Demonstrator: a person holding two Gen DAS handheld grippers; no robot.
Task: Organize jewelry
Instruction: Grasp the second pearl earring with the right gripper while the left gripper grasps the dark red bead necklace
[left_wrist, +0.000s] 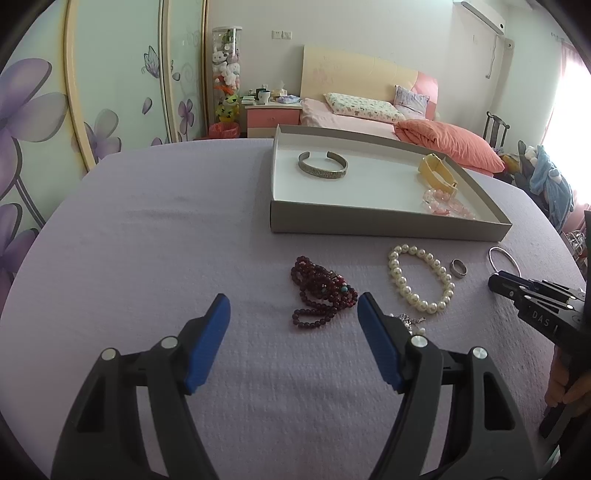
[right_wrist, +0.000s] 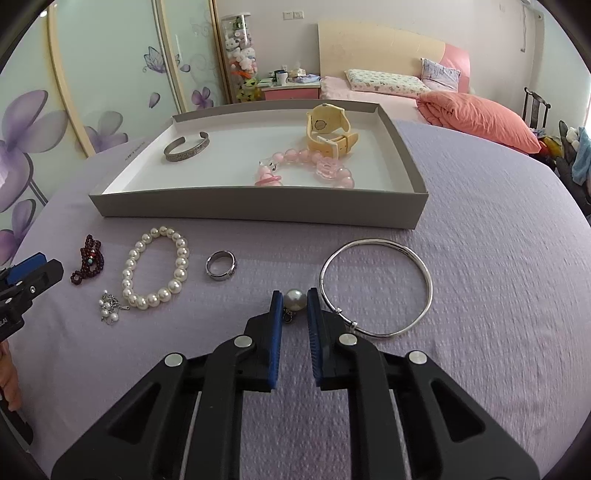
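Observation:
My right gripper (right_wrist: 294, 300) is shut on a single pearl earring (right_wrist: 294, 299), low over the purple cloth, beside a thin silver bangle (right_wrist: 376, 288). My left gripper (left_wrist: 293, 308) is open and empty, just in front of a dark red bead bracelet (left_wrist: 320, 291). On the cloth also lie a white pearl bracelet (right_wrist: 157, 271), a steel ring (right_wrist: 220, 266) and a small pearl earring cluster (right_wrist: 110, 308). The grey box (right_wrist: 258, 208) holds a silver cuff (right_wrist: 187, 146), a yellow watch (right_wrist: 328, 129) and a pink bead bracelet (right_wrist: 306, 168).
The purple-covered table (left_wrist: 147, 229) ends at a curved far edge behind the box. Beyond it stand a bed (left_wrist: 354, 118), a pink nightstand (left_wrist: 271, 116) and a flowered wardrobe (left_wrist: 55, 110). The right gripper shows at the right edge of the left wrist view (left_wrist: 532, 299).

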